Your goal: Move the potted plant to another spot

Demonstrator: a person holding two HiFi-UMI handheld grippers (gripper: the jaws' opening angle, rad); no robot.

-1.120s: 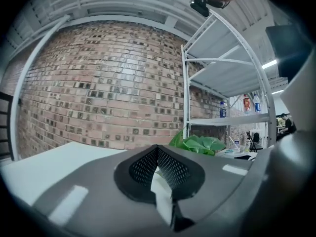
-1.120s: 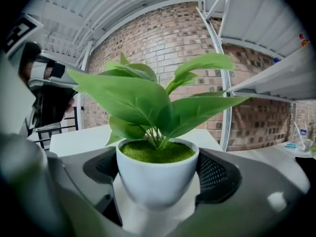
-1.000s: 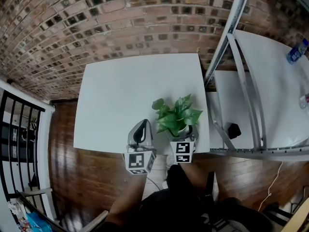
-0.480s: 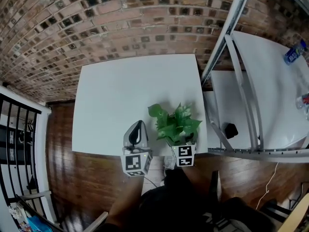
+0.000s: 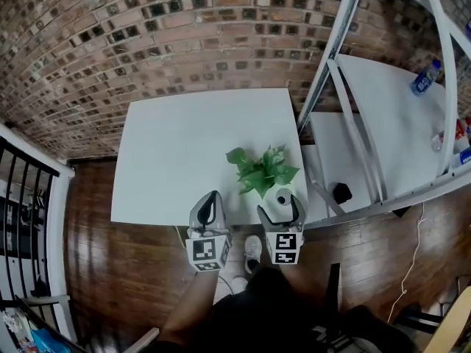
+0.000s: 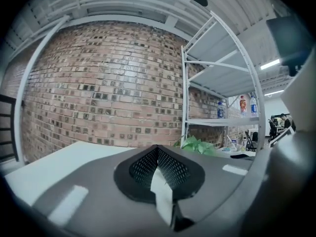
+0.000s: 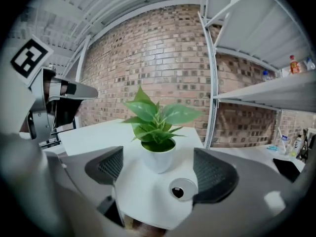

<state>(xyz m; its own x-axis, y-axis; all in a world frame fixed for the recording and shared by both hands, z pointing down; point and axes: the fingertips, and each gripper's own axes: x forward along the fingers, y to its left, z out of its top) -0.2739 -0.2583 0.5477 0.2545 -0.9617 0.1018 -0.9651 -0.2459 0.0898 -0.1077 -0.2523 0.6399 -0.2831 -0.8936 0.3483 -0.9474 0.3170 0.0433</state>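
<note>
Potted plant (image 5: 263, 170) stands upright on the white table (image 5: 184, 145), in the table's 5 o'clock corner. Clock bearings are taken in the head view, with 12 toward the brick wall (image 5: 147, 35). The pot is near both the 6 o'clock edge and the 3 o'clock edge, but not over either.

Right gripper (image 5: 280, 206): jaws spread wide and holding nothing. In the right gripper view the white pot (image 7: 158, 154) sits just ahead of the right gripper (image 7: 159, 174), centred on the gap. It is clear of both mesh pads (image 7: 212, 174). A small white round object with a dark centre (image 7: 178, 190) lies on the table beside the right-hand pad, close to the 6 o'clock edge. It also shows in the head view (image 5: 282, 196).

Left gripper (image 5: 210, 201): jaws closed together, nothing between them. The left gripper view shows the two pads meeting at the left gripper's (image 6: 158, 169) centre. It hovers at the table's 6 o'clock edge, at 9 o'clock from the plant and apart from it.

Open room: the tabletop is bare from the plant round through 9, 10 and 12 o'clock, out to the far edge by the wall.

Limits: at 3 o'clock a white metal shelf rack (image 5: 346, 101) stands just beside the table edge, with its slanted upright near the plant's side. At 6 o'clock the table ends over the wood floor (image 5: 110, 271).
</note>
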